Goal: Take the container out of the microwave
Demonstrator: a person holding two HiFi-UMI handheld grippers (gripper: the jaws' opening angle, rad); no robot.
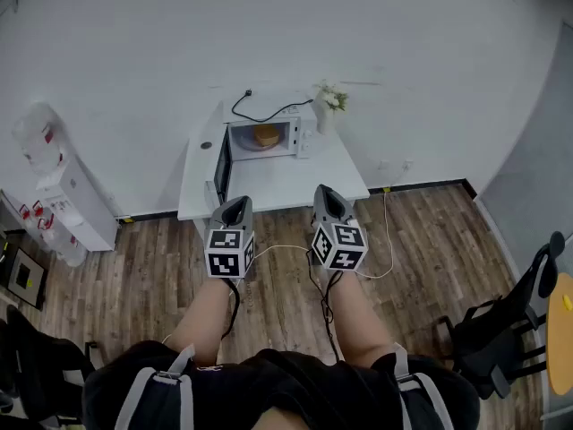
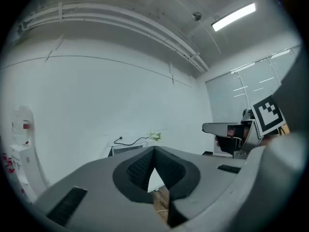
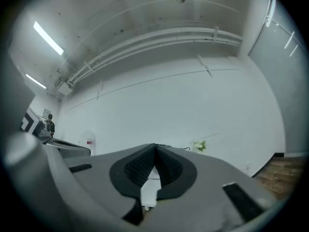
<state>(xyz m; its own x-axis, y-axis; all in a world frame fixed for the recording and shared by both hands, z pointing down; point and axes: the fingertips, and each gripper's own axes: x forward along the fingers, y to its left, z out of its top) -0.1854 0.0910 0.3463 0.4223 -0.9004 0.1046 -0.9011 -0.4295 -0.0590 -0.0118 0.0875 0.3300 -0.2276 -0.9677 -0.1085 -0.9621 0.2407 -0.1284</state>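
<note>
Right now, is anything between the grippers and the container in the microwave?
Nothing visible. The door stands open at the left, the container sits exposed inside the microwave, and the vase stands off to the right.

Both forearms reach forward side by side, the left forearm (image 1: 208, 307) and the right forearm (image 1: 351, 312) running up toward 12 o'clock. The left gripper (image 1: 237, 202) points to about 12 o'clock, held roughly level, its jaws closed tip to tip. The right gripper (image 1: 324, 192), at its 3 o'clock, leans slightly toward 11 o'clock, also with its jaws together.
</note>
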